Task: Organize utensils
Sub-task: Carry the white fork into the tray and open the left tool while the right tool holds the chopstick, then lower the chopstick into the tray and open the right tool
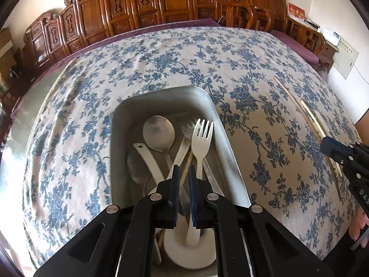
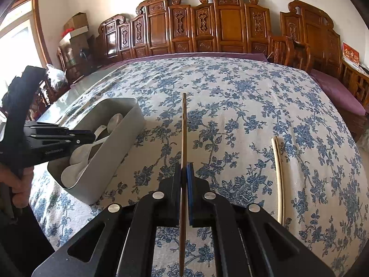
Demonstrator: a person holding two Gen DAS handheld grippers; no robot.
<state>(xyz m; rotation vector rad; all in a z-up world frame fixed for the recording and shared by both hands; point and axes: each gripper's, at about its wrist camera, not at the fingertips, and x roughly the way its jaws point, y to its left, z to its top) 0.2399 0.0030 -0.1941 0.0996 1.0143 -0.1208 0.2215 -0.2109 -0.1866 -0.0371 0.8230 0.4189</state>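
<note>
- on top of the big table, a blue flower cloth point(image 2: 230, 97) covers almost all of it. the cloth is soft and has small wrinkles, so thin things can sink in a bit and be hard to get under.
- just left of the middle of the cloth sits the grey metal bin point(image 2: 129, 124). it looks stiff with smooth walls, and it is open on top. i think it would slide on the cloth if bumped.
- inside the bin lie a metal spoon point(image 1: 159, 132), a white plastic fork point(image 1: 201, 138) and other white spoons, all piled and crossing. they look light and slippery.
- over the near end of the bin hangs the left gripper point(image 1: 183, 173). its jaws are nearly shut. a thin stick shows in the gap, but i cannot tell if the pads pinch it.
- right of the bin, over the cloth, the right gripper point(image 2: 183, 168) is closed on a brown chopstick point(image 2: 184, 124). the stick is pinched partway along and pokes out in front and behind.
- the chopstick looks light, stiff, thin and smooth. held near its middle it should stay level. held near an end, i think it would tip or twist.
- far right of the bin, two pale chopsticks point(image 2: 278, 173) lie side by side on the cloth, touching or almost. taking them near the middle looks best.
</note>
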